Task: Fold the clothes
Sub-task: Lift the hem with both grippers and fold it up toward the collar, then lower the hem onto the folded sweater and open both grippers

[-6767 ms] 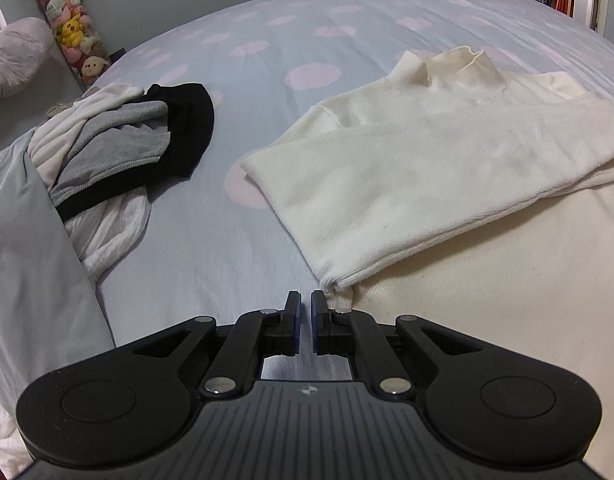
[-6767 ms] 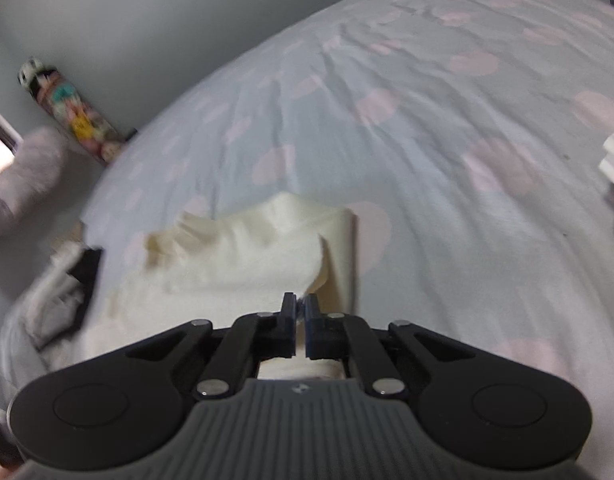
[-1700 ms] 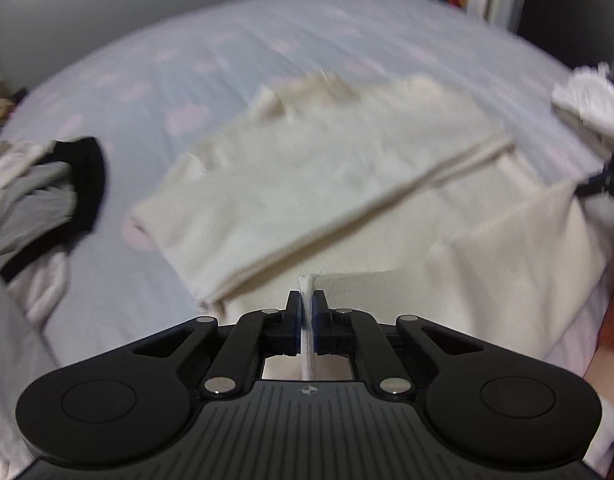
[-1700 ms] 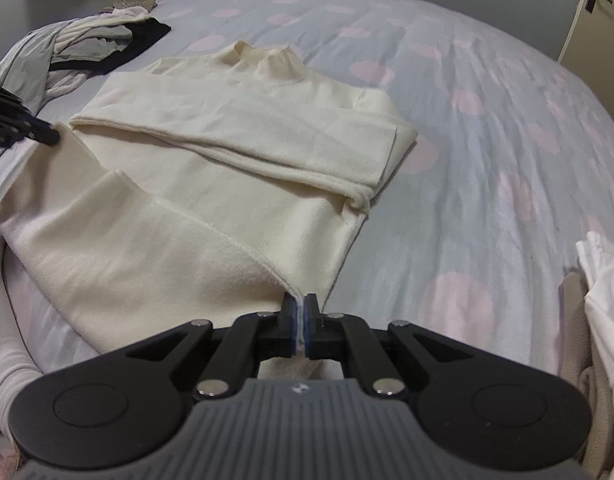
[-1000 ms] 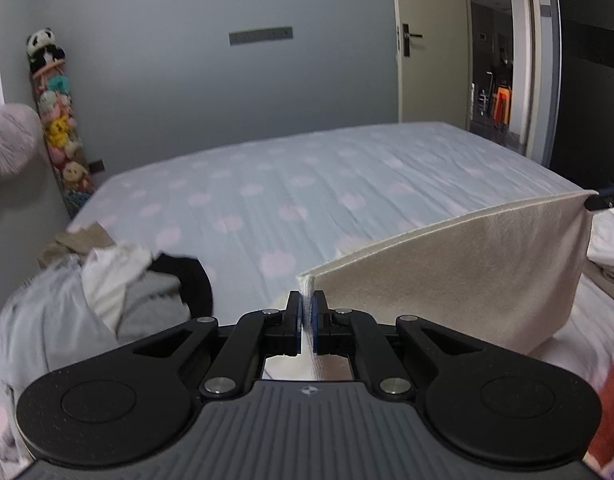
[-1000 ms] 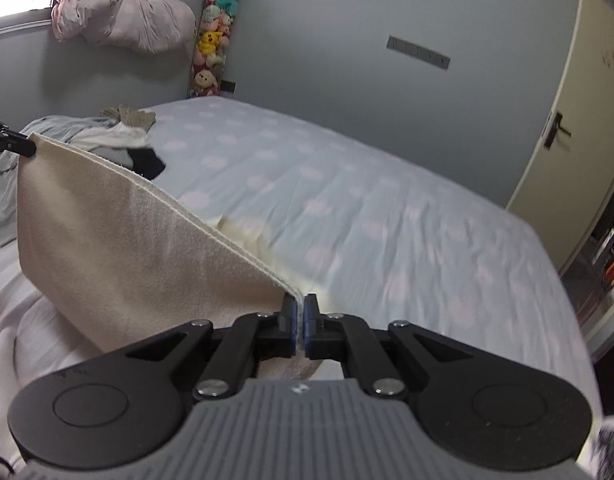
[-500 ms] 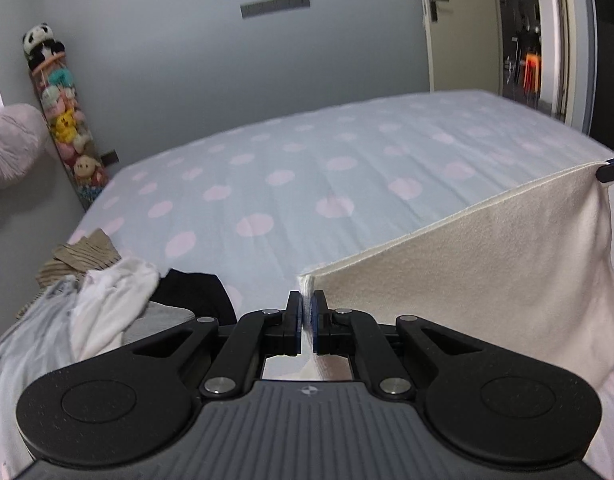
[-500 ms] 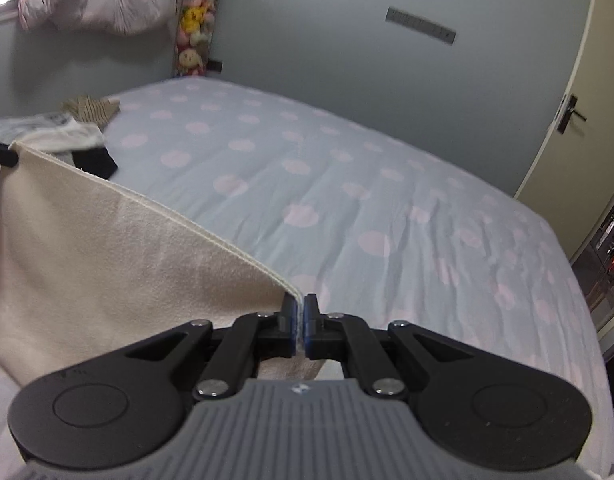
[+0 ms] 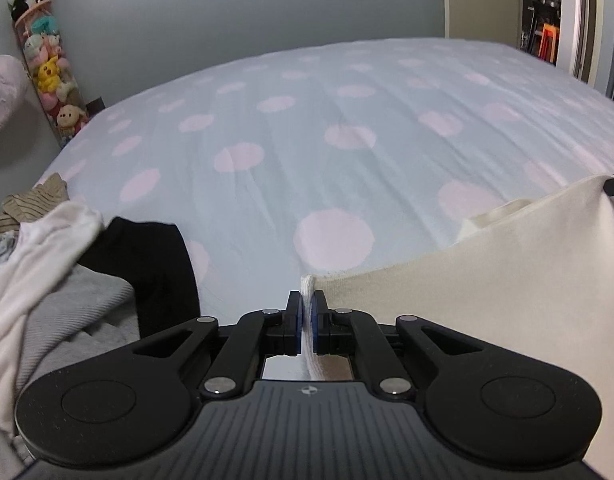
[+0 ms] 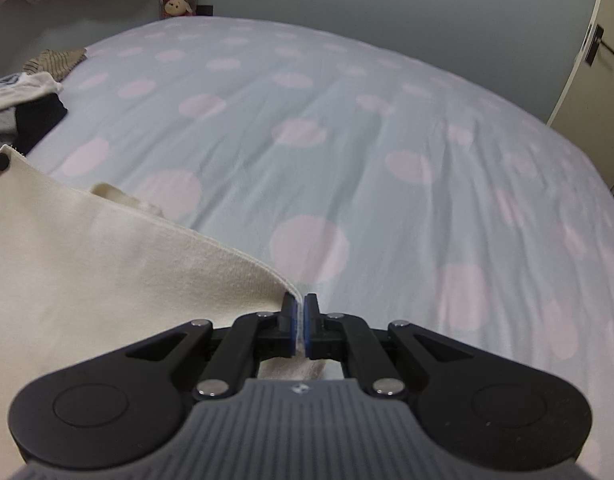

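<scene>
I had both sets of fingers pressed together on the cream sweater (image 9: 507, 280), one corner of its hem in each. The left gripper (image 9: 305, 320) pinched a small bunch of the knit, which poked up between the blue pads; the right gripper (image 10: 300, 326) pinched the other corner, with cloth showing behind its pads. The hem ran taut from one gripper to the other, left to right across the near side of the bed (image 9: 347, 100), so the long axis of the held edge lay crosswise to the way I was pointing. The rest of the sweater hung down and back toward me, and the collar (image 10: 107, 192) peeked out just beyond the hem on the spotted sheet. That was what mattered, as I judged it: the hem had to go forward and down onto the shoulders by the collar, with both hands moving together, neither clearly nearer. A heap of other clothes (image 9: 87, 260) sat at the near left, close beside my left gripper, and I reckoned the hem could snag there.
</scene>
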A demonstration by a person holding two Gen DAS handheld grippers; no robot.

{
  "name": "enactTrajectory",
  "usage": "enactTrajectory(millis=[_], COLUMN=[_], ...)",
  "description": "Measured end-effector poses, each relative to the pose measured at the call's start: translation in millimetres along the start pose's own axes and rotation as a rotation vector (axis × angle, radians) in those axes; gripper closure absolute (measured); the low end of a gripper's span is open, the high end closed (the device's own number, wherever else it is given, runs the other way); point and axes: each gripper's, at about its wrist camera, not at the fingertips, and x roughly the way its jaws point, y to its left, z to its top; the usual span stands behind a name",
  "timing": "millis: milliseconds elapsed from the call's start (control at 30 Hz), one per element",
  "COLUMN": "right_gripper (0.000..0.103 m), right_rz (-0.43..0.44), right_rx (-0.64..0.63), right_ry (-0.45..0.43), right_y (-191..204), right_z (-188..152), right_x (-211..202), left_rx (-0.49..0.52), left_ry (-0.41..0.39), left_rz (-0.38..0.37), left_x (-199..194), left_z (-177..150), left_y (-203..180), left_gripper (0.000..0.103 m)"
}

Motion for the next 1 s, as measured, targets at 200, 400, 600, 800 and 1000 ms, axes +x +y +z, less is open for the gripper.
enactTrajectory(millis=[200, 400, 600, 800, 1000], right_gripper=[0.099, 0.099, 0.099, 0.068, 0.068], right_rz=[0.001, -0.023, -0.028, -0.069, -0.059], right_rx=[0.035, 0.019, 0.049, 0.130, 0.151], right_ry=[-0.011, -0.085, -0.017, -0.048, -0.075], right_y=[-4, -3, -3, -14, -13], right_z=[-8, 1, 4, -4, -30], right_x=[13, -12, 17, -5, -57], left_rx=[-0.022, -0.003, -0.009, -0.076, -0.057], left_ry=[-0.033, -0.091, -0.017, -0.046, -0.056], left_rz=[-0.002, 0.024, 0.022, 0.036, -0.006], left_x=[4, -6, 23, -4, -62], left_z=[-4, 9, 8, -1, -30], left_y=[2, 2, -3, 13, 11], left_gripper=[0.101, 0.101, 0.100, 0.093, 0.090])
